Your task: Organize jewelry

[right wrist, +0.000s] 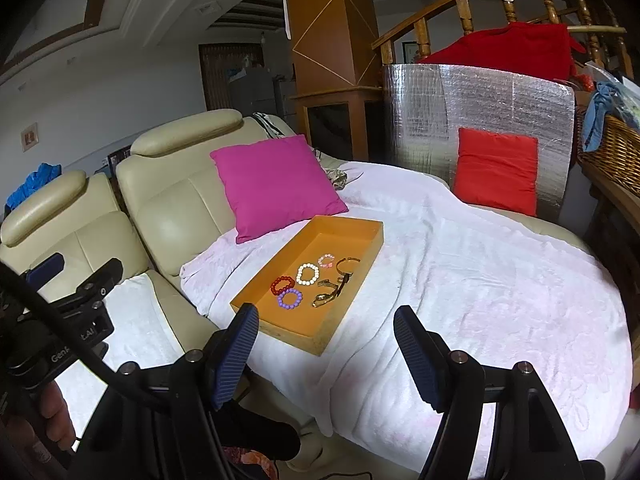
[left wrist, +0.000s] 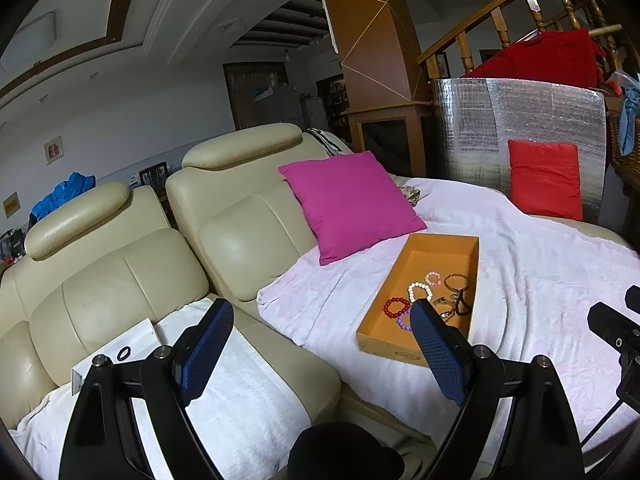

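A cream leather sofa (left wrist: 132, 280) with padded headrests is seen along the left, and beside it a wide seat is covered by a pale pink, softly creased blanket (right wrist: 480, 280). A magenta cushion (right wrist: 276, 184) is propped against the sofa back, and a red cushion (right wrist: 498, 172) is leaned on a silver quilted foil panel (right wrist: 500, 96). Behind these, a wooden pillar (right wrist: 332, 28) and a curved wooden banister (right wrist: 460, 8) are visible, with a wicker basket (right wrist: 608, 148) at the far right.

An orange rectangular tray (right wrist: 352, 276) is laid on the blanket just in front of the magenta cushion. Inside it, near its nearer end, the jewelry is gathered: a red bead bracelet (right wrist: 281, 285), a purple bead bracelet (right wrist: 289, 299), a white bead bracelet (right wrist: 307, 274), a small pink bead ring (right wrist: 327, 260) and a cluster of thin metal bangles (right wrist: 340, 280).

The left tool (left wrist: 320, 340) is held low over the sofa seat, tilted slightly downward, its jaws spread wide with nothing between them; the near corner of the tray is seen just behind its right finger. The right tool (right wrist: 324, 344) is held likewise over the blanket's edge, jaws wide apart and empty, the tray's near end lying just beyond its left finger. Both tools are made of black frames with dark blue ribbed pads (right wrist: 232, 356). A hand is glimpsed at the lower left of the right wrist view.
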A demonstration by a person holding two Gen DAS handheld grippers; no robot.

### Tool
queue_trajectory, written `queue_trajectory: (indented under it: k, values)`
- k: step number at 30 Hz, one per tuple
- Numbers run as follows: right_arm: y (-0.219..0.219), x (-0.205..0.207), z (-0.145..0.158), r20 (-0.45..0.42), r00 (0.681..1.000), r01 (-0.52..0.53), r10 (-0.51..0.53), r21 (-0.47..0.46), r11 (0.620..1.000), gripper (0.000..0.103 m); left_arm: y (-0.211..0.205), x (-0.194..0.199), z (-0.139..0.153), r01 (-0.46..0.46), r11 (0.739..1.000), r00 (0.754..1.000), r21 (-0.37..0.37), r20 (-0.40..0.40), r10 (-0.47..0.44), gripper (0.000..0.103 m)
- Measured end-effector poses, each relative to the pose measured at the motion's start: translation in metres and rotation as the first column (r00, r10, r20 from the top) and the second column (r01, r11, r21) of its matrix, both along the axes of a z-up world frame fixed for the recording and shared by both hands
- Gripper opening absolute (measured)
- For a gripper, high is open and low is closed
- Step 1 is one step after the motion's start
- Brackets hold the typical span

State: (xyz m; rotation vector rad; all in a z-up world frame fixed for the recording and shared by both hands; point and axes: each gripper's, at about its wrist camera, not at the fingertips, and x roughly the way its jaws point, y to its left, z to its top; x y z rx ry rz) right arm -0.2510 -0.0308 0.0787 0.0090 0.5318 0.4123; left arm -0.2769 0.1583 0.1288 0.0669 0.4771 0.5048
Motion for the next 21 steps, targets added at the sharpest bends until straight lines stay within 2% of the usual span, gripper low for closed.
queue_trajectory:
  k: [21]
  values:
    - [0.016,0.018,-0.007,-0.015,1.0,-0.001,0.001,-0.018,1.0,0.073,0.014,0.013,-0.011,-0.011,1.0,1.0,-0.02,-0.022,0.011,0.09]
